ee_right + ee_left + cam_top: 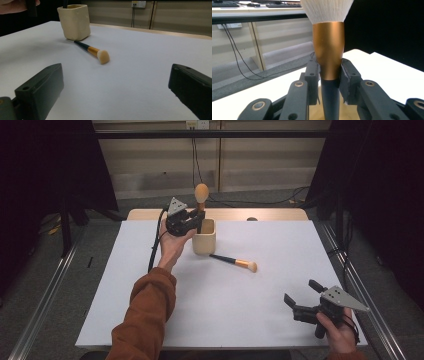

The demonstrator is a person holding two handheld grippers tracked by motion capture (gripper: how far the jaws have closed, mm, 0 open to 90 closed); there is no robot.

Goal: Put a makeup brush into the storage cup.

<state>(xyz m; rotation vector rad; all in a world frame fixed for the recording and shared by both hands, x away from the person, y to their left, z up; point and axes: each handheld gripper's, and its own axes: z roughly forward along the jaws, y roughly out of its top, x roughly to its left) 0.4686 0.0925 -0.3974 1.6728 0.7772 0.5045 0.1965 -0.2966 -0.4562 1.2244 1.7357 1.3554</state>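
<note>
Left tool (329, 75) grips unlabelled brush (328, 45).

Big brush's (328, 50) bristle tip beyond top edge, handle end inside cup (204, 240).

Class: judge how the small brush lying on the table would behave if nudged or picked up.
The small brush probably rolls when nudged, since its handle looks round. It is likely light and stiff, being slim. Its soft bristle head would likely give under pressure, so grip the handle.

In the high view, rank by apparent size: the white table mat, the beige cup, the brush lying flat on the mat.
1. White table mat, by far the largest.
2. Brush lying flat: longest of the two small items, but thin.
3. Beige cup: shorter, bulkier. Ranks 2 and 3 are close.
</note>
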